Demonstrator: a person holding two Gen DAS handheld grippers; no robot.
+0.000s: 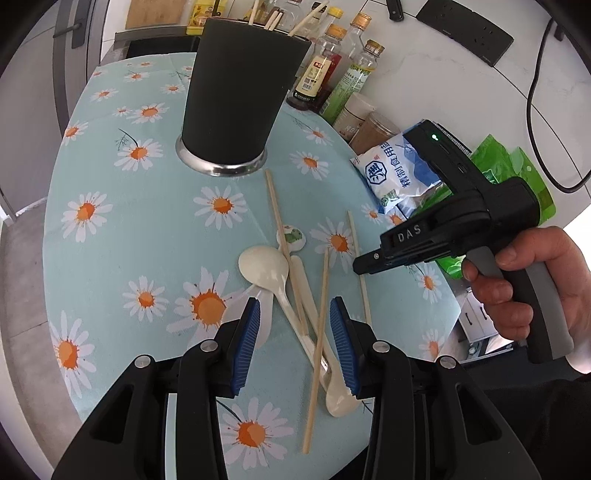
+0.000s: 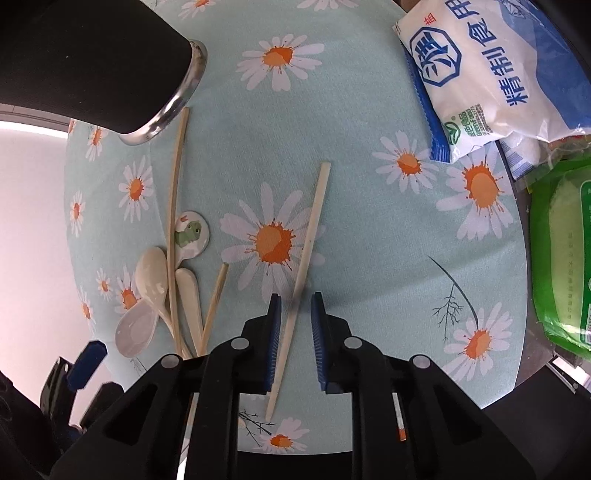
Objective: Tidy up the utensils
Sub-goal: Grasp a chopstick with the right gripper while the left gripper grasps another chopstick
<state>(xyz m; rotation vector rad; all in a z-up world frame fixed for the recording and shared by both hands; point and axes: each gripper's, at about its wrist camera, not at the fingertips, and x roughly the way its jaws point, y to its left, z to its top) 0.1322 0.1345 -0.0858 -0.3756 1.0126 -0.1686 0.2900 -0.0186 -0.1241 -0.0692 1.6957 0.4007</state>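
A black holder cup [image 1: 236, 96] with chopsticks in it stands on the daisy tablecloth [image 1: 110, 258]; its base shows in the right wrist view [image 2: 110, 66]. Cream spoons [image 1: 266, 269] and loose chopsticks [image 1: 321, 332] lie in a crossed pile in front of it. My left gripper [image 1: 295, 332] is open just above this pile, with spoon handles and a chopstick between its pads. My right gripper [image 2: 295, 332] is open and straddles a single chopstick [image 2: 310, 236] lying apart on the cloth. The pile shows at the left of the right wrist view [image 2: 159, 295]. The right gripper's body [image 1: 443, 229] shows in the left wrist view.
Sauce and oil bottles [image 1: 332, 74] and jars stand behind the cup. A blue-and-white salt bag [image 2: 480, 74] and green packets [image 2: 561, 258] lie at the table's right edge. A power strip [image 1: 465, 29] and cable hang on the white wall.
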